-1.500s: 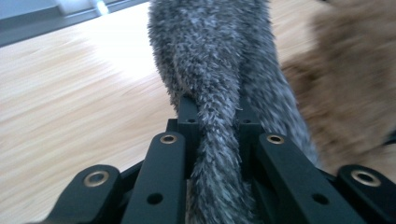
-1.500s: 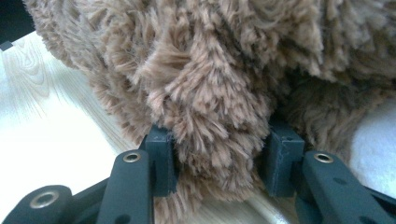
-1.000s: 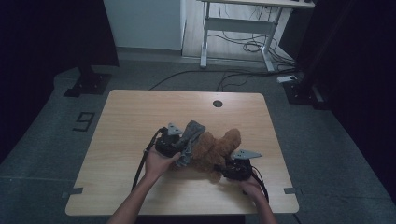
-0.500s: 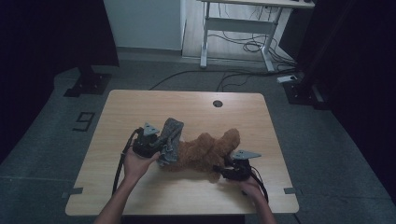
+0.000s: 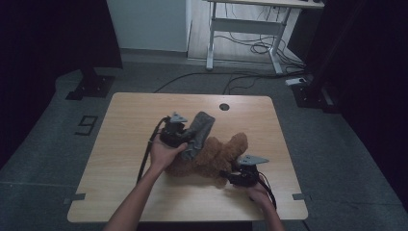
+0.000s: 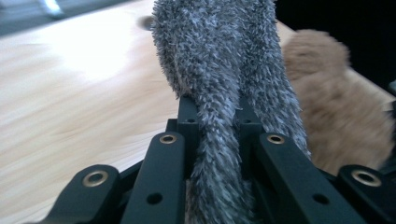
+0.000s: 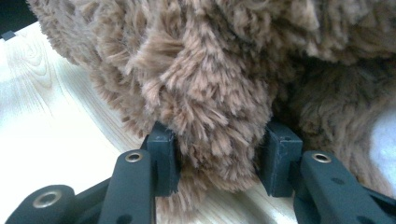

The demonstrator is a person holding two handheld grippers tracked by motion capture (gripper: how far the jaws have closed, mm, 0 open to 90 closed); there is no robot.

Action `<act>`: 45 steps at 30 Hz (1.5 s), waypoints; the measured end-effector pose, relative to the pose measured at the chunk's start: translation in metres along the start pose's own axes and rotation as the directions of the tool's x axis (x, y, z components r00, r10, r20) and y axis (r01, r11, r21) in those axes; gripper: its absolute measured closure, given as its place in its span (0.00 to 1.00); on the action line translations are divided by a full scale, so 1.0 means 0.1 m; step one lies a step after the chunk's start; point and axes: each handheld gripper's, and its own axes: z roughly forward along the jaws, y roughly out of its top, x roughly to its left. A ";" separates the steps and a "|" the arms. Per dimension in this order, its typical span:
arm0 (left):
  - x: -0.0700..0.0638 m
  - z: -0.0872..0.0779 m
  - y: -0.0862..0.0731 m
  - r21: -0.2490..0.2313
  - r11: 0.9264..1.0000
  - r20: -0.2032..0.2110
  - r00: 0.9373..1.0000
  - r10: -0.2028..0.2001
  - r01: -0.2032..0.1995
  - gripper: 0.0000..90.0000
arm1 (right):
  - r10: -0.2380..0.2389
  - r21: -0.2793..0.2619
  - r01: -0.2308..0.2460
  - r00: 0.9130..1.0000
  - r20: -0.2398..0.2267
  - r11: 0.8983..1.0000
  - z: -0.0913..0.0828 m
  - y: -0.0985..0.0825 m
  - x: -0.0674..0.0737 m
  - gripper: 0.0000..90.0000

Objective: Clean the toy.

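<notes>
Near the middle of the wooden table, a brown teddy bear is lain on its top, one plush limb pinched by the right gripper toward the near edge, while a grey cloth is clamped tight in the left gripper beside it.

One mark can be read: a dark figure "9" laid out on the grey floor, at the left of the high view beside the left edge of the wooden table. Whether it is meant as a 9 or a 6 cannot be told. Nothing else carries legible writing.
</notes>
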 end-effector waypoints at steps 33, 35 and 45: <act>-0.44 0.31 -0.02 0.128 0.985 0.009 0.994 0.113 -0.113 0.86 | -0.025 0.019 0.024 0.999 0.023 1.000 0.01 0.01 0.04 0.62; -0.38 0.26 -0.05 0.122 0.988 -0.010 0.995 0.099 -0.097 0.86 | -0.028 0.017 0.028 0.999 0.023 0.999 0.02 0.01 0.04 0.62; -0.12 0.04 -0.19 0.075 0.997 -0.048 0.999 0.023 -0.019 0.86 | -0.024 0.019 0.024 0.999 0.024 1.000 0.01 0.01 0.04 0.62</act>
